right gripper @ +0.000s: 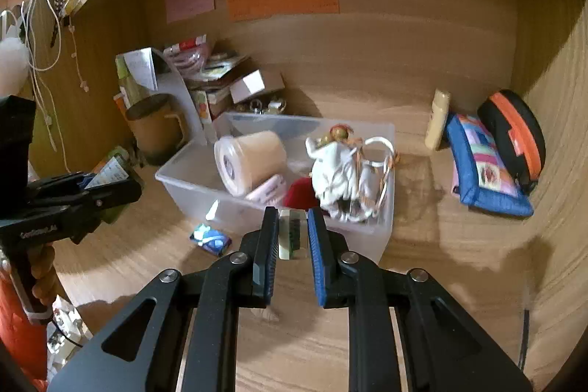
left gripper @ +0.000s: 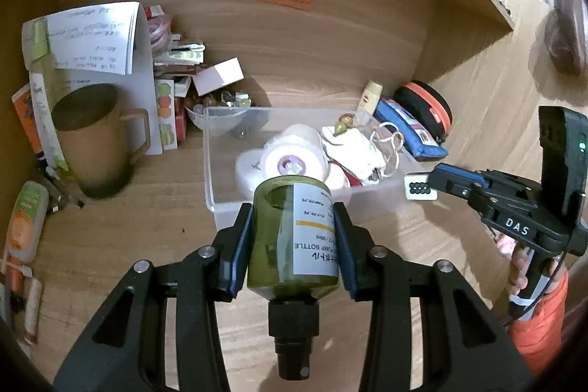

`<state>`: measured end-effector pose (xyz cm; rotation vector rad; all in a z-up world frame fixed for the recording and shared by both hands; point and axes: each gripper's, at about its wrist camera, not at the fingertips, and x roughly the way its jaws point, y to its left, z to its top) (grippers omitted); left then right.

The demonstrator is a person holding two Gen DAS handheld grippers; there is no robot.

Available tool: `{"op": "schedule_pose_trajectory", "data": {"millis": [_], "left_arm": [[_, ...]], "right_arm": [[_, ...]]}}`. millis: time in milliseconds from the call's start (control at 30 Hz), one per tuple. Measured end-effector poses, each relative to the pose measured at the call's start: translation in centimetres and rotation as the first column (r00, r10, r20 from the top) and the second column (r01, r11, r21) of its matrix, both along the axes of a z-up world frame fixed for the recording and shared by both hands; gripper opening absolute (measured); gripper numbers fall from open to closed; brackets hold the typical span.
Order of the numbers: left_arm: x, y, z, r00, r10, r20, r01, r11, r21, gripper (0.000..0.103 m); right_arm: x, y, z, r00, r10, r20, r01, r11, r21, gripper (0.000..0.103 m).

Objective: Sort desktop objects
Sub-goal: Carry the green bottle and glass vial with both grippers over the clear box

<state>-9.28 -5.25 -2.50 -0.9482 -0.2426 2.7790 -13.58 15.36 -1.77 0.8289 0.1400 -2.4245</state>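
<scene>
Green translucent pump bottle (left gripper: 294,237), cylindrical, pinched between left gripper (left gripper: 294,226) fingers above the wooden bench (left gripper: 147,201). Small white tile (right gripper: 292,234) (dotted face only in left view) clamped by right gripper (right gripper: 292,237), near clear plastic bin (right gripper: 386,171).

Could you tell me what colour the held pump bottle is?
Dark olive green pump bottle, white label; left wrist view.

Glossy green plastic pump bottle (left gripper: 292,237) with a smooth paper label. Clear, frosted plastic bin (right gripper: 382,171) on the matt wood-grain tabletop (left gripper: 128,208). Quilted cloth pouch (right gripper: 485,168) beside it.
</scene>
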Motion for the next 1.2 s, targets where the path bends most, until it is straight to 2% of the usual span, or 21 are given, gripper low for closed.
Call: {"op": "schedule_pose_trajectory", "data": {"millis": [167, 433, 667, 1200], "left_arm": [[-1.6, -0.8, 0.9, 1.0, 0.013, -0.004, -0.013, 1.0, 0.01, 0.041], [-3.8, -2.1, 1.3, 0.999, 0.05, 0.002, -0.05, 0.999, -0.014, 0.041], [-6.1, -2.9, 0.9, 0.997, 0.079, 0.02, -0.078, 0.997, -0.02, 0.041], [-11.6, -2.4, -0.9, 0.996, 0.065, 0.069, -0.061, 0.996, -0.058, 0.041]], "right_arm": [[-0.9, -0.4, 0.7, 1.0, 0.005, -0.02, -0.005, 1.0, -0.005, 0.015], [-3.4, -1.1, 1.0, 1.0, 0.014, -0.019, -0.015, 1.0, -0.02, 0.015], [-5.4, -2.1, 1.0, 0.999, 0.034, -0.01, -0.034, 0.999, -0.032, 0.015], [-9.0, -3.8, -1.1, 0.997, 0.059, 0.052, -0.056, 0.997, -0.049, 0.015]]}}
